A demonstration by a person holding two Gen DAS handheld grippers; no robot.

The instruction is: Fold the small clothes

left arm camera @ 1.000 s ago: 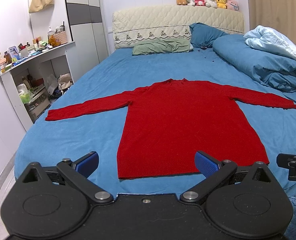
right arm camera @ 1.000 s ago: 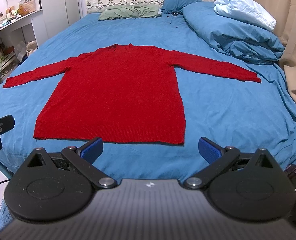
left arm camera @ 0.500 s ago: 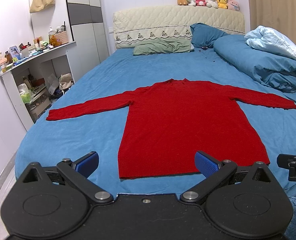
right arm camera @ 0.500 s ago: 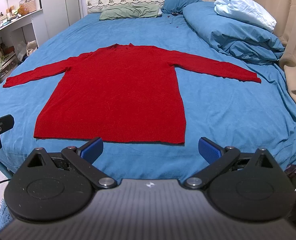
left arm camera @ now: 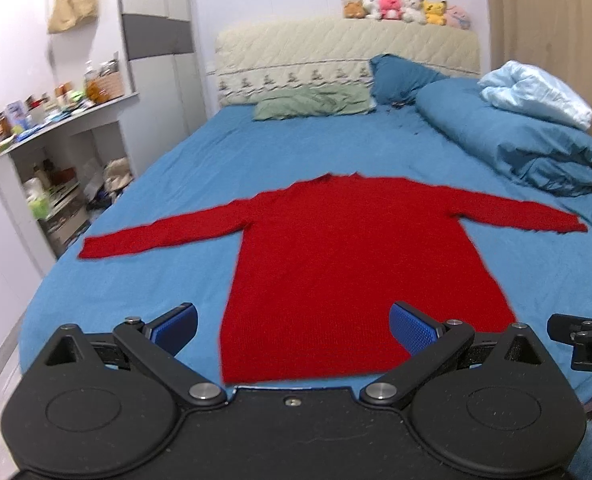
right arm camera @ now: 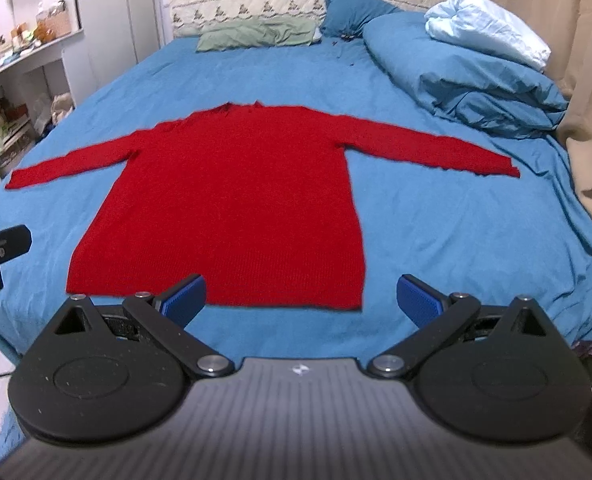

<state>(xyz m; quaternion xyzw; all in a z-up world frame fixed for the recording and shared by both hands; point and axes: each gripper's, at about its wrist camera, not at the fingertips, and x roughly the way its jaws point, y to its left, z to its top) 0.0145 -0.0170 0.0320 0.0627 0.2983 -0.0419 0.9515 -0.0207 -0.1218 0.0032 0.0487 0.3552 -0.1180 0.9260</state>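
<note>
Red sweater (left arm camera: pixel 352 264) flat on blue bed (left arm camera: pixel 176 248), sleeves spread, left gripper (left arm camera: pixel 294 326) and right gripper (right arm camera: pixel 302 296) jaws wide, empty, above near hem

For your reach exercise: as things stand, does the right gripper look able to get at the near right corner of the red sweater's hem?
Probably yes. The right gripper is open and empty, the red sweater lies flat on the bed, and nothing sits between the fingers and that corner.

Red sweater (left arm camera: pixel 348 264) hem partly hidden behind left tool (left arm camera: pixel 294 326); shelf clutter (left arm camera: pixel 36 110) blurred.
</note>
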